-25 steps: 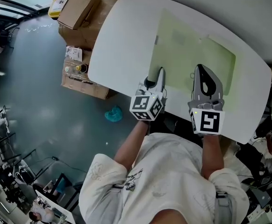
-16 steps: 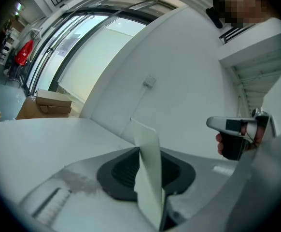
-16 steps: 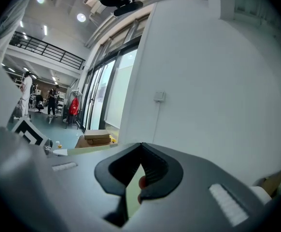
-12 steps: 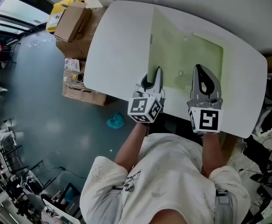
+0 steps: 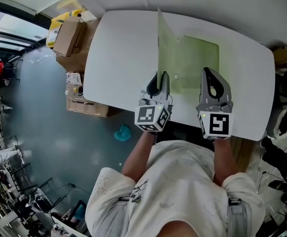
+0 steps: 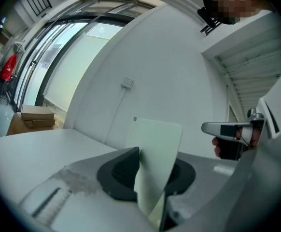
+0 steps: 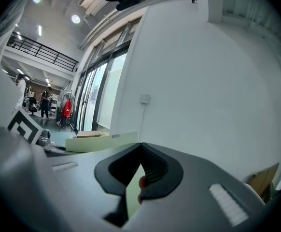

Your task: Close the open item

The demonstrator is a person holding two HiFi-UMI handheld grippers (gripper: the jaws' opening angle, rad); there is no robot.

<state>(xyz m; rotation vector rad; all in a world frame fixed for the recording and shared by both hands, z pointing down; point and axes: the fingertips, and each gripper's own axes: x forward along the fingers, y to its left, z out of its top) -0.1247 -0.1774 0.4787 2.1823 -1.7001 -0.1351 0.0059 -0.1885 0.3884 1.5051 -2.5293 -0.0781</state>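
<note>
A pale green folder [image 5: 197,58] lies on the white table [image 5: 119,48]. Its cover [image 5: 164,43] stands nearly upright from the left side. My left gripper [image 5: 158,79] is shut on the cover's near edge; in the left gripper view the green sheet [image 6: 157,149] rises from between the jaws. My right gripper [image 5: 210,75] rests over the folder's near edge, jaw tips together, with a sliver of green sheet [image 7: 131,192] between them. The right gripper [image 6: 232,132] and the hand that holds it also show in the left gripper view.
Cardboard boxes [image 5: 67,33] and a low carton [image 5: 87,102] sit on the floor left of the table, with a teal object [image 5: 122,132] near them. A white wall [image 7: 203,81] runs behind the table. Dark gear [image 5: 281,152] lies at the right.
The folder's cover has swung up from lying open and flat to standing almost upright, held by my left gripper. The right gripper stays at the folder's near edge.
</note>
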